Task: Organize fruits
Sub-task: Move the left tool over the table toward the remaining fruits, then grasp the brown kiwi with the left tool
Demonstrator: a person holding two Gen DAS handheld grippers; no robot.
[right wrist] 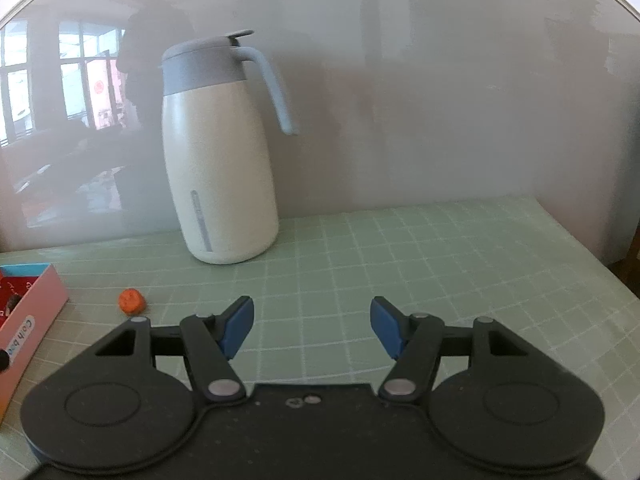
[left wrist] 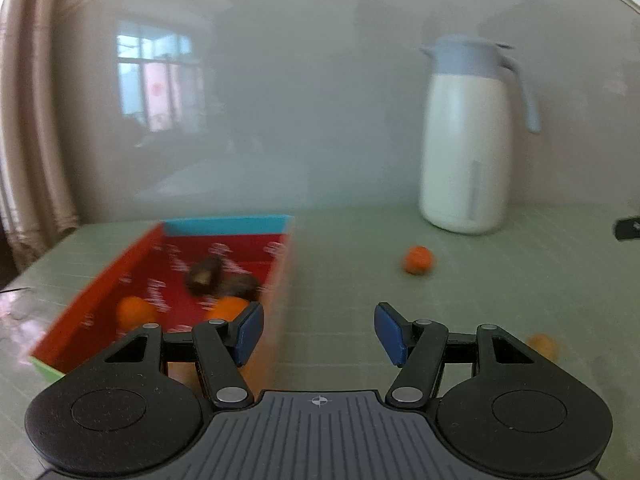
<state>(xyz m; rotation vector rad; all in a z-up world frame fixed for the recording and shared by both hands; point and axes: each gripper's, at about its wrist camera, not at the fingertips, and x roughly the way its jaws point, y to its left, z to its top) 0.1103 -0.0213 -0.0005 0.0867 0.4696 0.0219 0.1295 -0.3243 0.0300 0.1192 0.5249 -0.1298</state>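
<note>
Both tools, left (left wrist: 319, 334) and right (right wrist: 312, 327), gape empty; two oranges (left wrist: 135, 312) lie in the red box (left wrist: 100, 292), one small orange fruit (right wrist: 131, 301) on the bench (right wrist: 440, 264).

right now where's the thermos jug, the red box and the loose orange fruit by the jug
thermos jug (right wrist: 220, 184): right wrist view, middle of its cream body
red box (left wrist: 224, 256): left wrist view, red inner floor near the far end
loose orange fruit (left wrist: 418, 260): left wrist view, its centre

Green grid mat (right wrist: 440, 248): jug (right wrist: 218, 160), box (left wrist: 100, 304), loose oranges (left wrist: 418, 260).
</note>
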